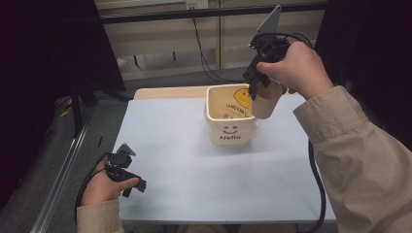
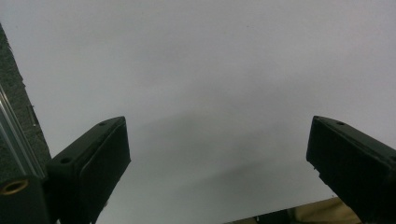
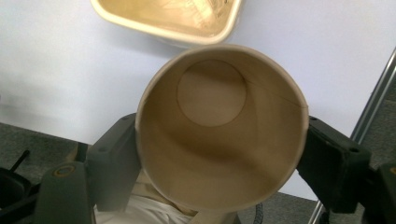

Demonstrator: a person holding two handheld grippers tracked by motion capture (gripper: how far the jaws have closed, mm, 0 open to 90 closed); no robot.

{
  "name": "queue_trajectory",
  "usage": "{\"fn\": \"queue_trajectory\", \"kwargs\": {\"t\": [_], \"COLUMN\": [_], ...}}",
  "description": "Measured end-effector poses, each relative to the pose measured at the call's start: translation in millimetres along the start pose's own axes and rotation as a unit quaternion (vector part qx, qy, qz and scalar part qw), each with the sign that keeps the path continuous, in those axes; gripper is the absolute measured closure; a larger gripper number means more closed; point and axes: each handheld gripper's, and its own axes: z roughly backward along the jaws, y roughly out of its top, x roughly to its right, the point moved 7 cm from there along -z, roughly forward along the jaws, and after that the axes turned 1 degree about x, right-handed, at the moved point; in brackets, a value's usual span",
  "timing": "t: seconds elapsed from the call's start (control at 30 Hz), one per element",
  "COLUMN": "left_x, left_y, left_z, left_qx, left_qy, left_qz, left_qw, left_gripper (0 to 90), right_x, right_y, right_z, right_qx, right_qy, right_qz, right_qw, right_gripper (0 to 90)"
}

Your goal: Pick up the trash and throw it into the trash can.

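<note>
Both black fingers (image 3: 112, 158) of the right gripper (image 1: 257, 80) are clenched on a paper cup (image 1: 266, 99), one pad on each side of its wall just below the rim. In the right gripper view the cup (image 3: 219, 130) looks empty, its round bottom bare. In the high view it hangs in the air, tilted, just above and beside the right rim of the cream bin (image 1: 229, 121), the one with a smiley and "Hello" printed on its front. The bin stands near the far middle of the white table (image 1: 194, 179), and something printed lies inside it.

Down at the near left corner, the left gripper (image 1: 127, 177) rests low over the table in the person's left hand. Its jaws stand wide apart, released, with nothing between them but bare white surface (image 2: 210, 93).

The step in hand looks like carrying the cup to or from the bin; whether it is being dropped in or lifted away the pictures alone cannot settle. If it is meant for the bin, the next move calls for shifting the cup left until it is fully over the opening, lowering it a little, then releasing so it falls inside rather than catching the rim. If it is meant for the table, it needs turning upright and a clear spot beside the bin.
</note>
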Motion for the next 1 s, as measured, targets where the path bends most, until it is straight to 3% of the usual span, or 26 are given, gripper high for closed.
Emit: {"fn": "queue_trajectory", "kwargs": {"t": [0.37, 0.47, 0.53, 0.73, 1.0], "left_x": [0.3, -1.2, 0.2, -1.7, -3.9], "left_y": [-0.4, -0.3, -0.7, -2.0, -2.4], "left_z": [-1.0, -0.7, -1.4, -1.1, -1.2], "left_qx": [-0.002, -0.001, 0.002, -0.001, 0.002], "left_qy": [-0.001, 0.002, -0.002, 0.001, 0.006], "left_qz": [0.002, -0.003, 0.008, 0.007, 0.009], "left_qw": [1.0000, 1.0000, 1.0000, 1.0000, 0.9999], "left_gripper": [6.0, 6.0, 6.0, 6.0, 6.0], "right_x": [-8.6, -7.8, -7.1, -9.4, -11.2], "right_y": [31.6, 42.8, 50.6, 71.1, 80.9], "right_z": [-7.6, -9.8, -11.3, -18.7, -27.4], "right_qx": [-0.005, -0.003, 0.001, 0.008, 0.004], "right_qy": [-0.006, -0.005, -0.002, -0.008, -0.019], "right_qz": [0.004, -0.005, -0.009, -0.016, -0.014], "right_qw": [1.0000, 1.0000, 1.0000, 0.9998, 0.9997], "right_gripper": [21.6, 21.6, 21.6, 21.6, 21.6]}}
